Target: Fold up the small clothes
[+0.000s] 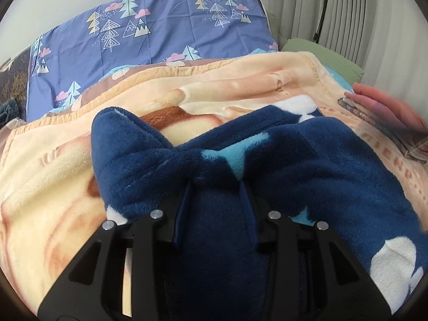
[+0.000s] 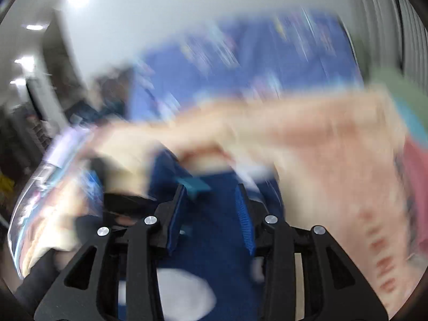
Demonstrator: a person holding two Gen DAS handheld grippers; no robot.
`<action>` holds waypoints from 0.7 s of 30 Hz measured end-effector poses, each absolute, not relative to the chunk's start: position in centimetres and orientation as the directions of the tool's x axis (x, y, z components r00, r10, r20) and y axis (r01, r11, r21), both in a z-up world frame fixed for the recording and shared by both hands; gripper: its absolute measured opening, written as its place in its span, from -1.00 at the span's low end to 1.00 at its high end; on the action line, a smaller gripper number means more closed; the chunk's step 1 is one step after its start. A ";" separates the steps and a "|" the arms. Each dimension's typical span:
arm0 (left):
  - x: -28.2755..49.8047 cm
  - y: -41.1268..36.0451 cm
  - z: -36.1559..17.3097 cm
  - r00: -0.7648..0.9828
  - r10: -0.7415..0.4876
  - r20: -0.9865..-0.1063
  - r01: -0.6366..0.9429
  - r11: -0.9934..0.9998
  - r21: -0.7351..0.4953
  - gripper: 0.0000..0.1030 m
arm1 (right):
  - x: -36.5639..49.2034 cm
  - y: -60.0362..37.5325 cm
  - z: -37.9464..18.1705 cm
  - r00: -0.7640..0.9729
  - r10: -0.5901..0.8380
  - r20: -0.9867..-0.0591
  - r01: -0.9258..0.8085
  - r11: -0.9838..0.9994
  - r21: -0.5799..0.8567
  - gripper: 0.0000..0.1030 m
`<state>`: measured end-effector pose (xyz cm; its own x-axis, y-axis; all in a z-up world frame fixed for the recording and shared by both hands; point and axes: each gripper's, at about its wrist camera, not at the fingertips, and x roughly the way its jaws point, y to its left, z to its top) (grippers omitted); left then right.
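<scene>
A bed [image 1: 323, 53] — spread with a peach fleece blanket [image 1: 219, 80] and a tree-print pillow [image 1: 149, 37].

Left gripper [image 1: 215, 187] fills the lower frame: black angular linkage arms with triangular cut-outs, four round silver screw heads, two slim dark-blue fingers [image 1: 183, 214]. Right gripper [image 2: 211, 195], lower centre, shows the same black frame and silver screws, with ribbed bright-blue pads [image 2: 244, 222].
</scene>
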<state>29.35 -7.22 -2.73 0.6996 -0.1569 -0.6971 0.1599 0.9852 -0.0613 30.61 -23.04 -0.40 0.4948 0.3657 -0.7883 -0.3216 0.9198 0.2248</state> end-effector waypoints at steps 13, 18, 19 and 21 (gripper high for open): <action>28.2 -8.2 -0.8 0.723 -0.089 -0.685 0.125 0.992 0.004 -0.28 | 31.3 -25.7 -1.4 0.499 0.463 -0.733 -0.330 0.883 0.333 -0.22; 22.7 -9.9 3.9 0.711 -0.345 -0.613 0.311 0.936 -0.166 -0.45 | 30.9 -25.9 -1.2 0.519 0.441 -0.732 -0.328 0.894 0.305 -0.20; 21.3 -10.6 3.9 0.685 -0.393 -0.613 0.359 0.915 -0.186 -0.45 | 30.9 -25.9 -1.2 0.520 0.441 -0.731 -0.329 0.894 0.306 -0.20; 19.1 -12.1 2.1 0.636 -0.389 -0.666 0.391 0.907 -0.156 -0.33 | 30.9 -25.8 -1.1 0.519 0.440 -0.732 -0.328 0.894 0.305 -0.20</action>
<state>19.13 -12.12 2.15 0.6362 -0.3892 -0.6661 0.3913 0.9069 -0.1562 30.89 -25.83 -1.13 0.5191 0.4405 -0.7325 -0.3285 0.8940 0.3048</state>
